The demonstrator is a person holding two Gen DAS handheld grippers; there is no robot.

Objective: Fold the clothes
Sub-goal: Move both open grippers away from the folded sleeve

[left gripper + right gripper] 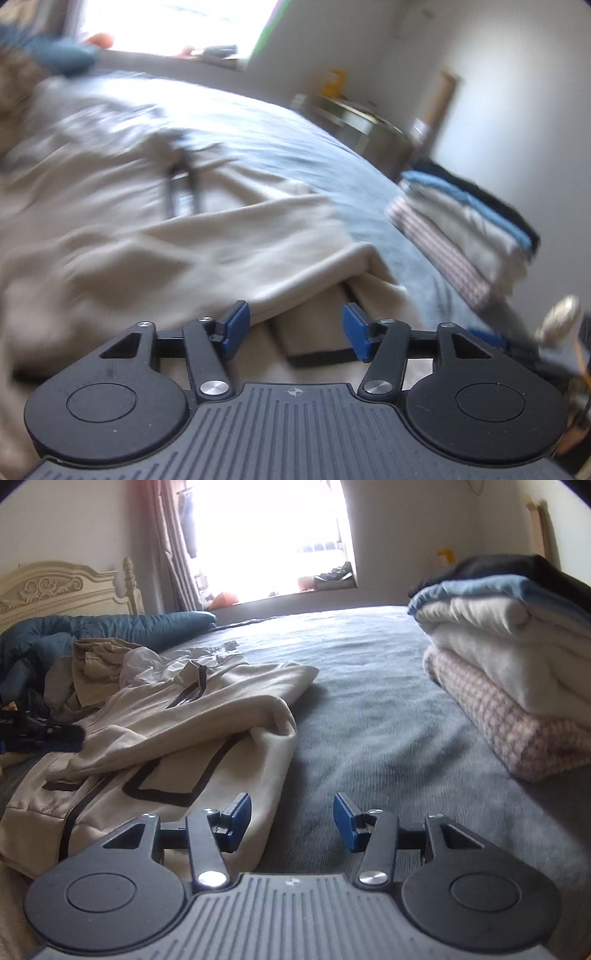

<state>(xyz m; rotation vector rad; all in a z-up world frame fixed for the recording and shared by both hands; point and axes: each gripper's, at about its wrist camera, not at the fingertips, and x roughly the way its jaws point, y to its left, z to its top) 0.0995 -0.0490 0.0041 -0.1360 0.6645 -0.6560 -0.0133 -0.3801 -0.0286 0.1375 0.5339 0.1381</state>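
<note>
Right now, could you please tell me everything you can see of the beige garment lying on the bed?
The beige garment looks like soft, matte fleece with black trim: a dark zip line near the collar and black piping outlining a panel on the front. It lies unfolded and rumpled on the grey-blue bedcover, one sleeve draped across the body. Its far end lies against a heap of other clothes. No gripper holds it: the left gripper stands open over its hem, and the right gripper is open at its near edge.

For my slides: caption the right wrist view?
Open right gripper over the bed, beige jacket unfolded, folded stack beside.
</note>
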